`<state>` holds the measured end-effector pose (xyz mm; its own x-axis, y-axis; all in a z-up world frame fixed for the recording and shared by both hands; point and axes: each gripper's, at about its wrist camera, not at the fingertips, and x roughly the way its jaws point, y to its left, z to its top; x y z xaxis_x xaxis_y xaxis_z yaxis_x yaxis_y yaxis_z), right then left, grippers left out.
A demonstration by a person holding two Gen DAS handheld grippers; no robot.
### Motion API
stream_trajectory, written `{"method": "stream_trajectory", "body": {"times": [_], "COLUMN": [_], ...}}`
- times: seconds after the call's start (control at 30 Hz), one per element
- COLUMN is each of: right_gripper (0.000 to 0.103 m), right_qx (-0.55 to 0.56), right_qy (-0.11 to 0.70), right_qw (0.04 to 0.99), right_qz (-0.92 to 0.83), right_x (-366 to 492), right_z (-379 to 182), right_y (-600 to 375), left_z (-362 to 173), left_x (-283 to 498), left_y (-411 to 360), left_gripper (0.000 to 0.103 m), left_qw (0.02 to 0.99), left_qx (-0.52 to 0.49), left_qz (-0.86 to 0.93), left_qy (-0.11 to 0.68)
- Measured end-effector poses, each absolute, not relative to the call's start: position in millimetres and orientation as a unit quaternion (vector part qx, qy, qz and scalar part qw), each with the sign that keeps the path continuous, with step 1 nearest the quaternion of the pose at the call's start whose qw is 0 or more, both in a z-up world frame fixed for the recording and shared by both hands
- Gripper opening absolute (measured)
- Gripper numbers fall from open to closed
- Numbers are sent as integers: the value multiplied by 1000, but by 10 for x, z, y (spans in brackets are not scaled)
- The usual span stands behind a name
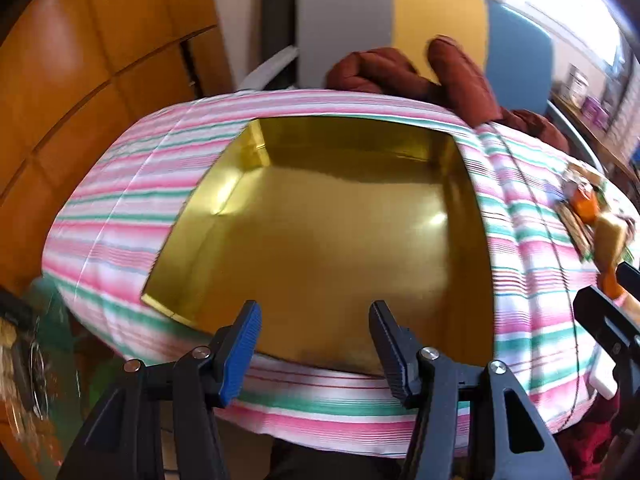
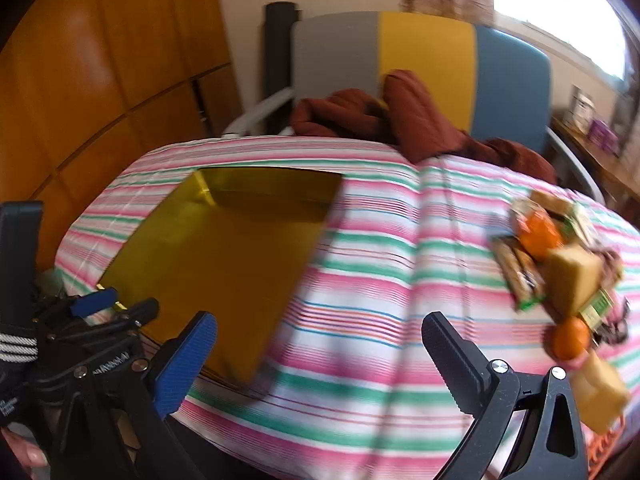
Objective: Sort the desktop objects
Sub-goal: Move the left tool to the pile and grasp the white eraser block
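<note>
A shallow gold tray [image 1: 332,236] lies on the striped tablecloth, with nothing in it; it also shows in the right wrist view [image 2: 224,256] at the left. My left gripper [image 1: 316,340] is open and empty over the tray's near edge. My right gripper [image 2: 320,356] is open and empty above the cloth, right of the tray. A pile of snacks and fruit sits at the table's right: an orange [image 2: 538,232], a second orange [image 2: 570,338], wrapped bars [image 2: 516,270] and yellow cake pieces [image 2: 574,280]. The pile shows blurred in the left wrist view [image 1: 596,216].
The striped tablecloth [image 2: 380,280] covers the table. A brown padded garment [image 2: 400,124] lies at the far edge against a grey, yellow and blue chair back [image 2: 424,64]. Wooden cabinets [image 2: 100,80] stand at the left. My left gripper shows at lower left in the right wrist view [image 2: 112,308].
</note>
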<state>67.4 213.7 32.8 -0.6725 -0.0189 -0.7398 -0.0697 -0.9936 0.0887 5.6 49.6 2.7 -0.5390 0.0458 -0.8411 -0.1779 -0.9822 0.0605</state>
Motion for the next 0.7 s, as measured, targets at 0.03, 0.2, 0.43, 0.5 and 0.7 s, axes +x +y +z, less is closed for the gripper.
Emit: {"method": "stream_trajectory", "body": {"times": [0.03,0.2,0.43,0.5,0.7], "right_gripper": [103,103,103,103,103], "right_qx": [-405,-396,-384,-379,-383], "right_qy": [57,73,117,144,153], "right_qw": [23,92,209,219,297], "right_qz": [912,911,892,887,861], "right_x": [707,998,1658,1886,2401], "right_z": [331,367,458,476,450], "right_y": [2214,2727,3543,3742,4137], "left_z": [40,119,176,158,47], "left_x": [67,168,398,458,715], "left_y": [555,981,1760,2043,2764], "left_gripper": [57,57,57,57,57], "left_qw": [73,127,242,276,392], "left_qx": [-474,-461,-435,-426,-432], "left_qz": [874,872,851,840,783], "left_qy": [74,106,166,189,217]}}
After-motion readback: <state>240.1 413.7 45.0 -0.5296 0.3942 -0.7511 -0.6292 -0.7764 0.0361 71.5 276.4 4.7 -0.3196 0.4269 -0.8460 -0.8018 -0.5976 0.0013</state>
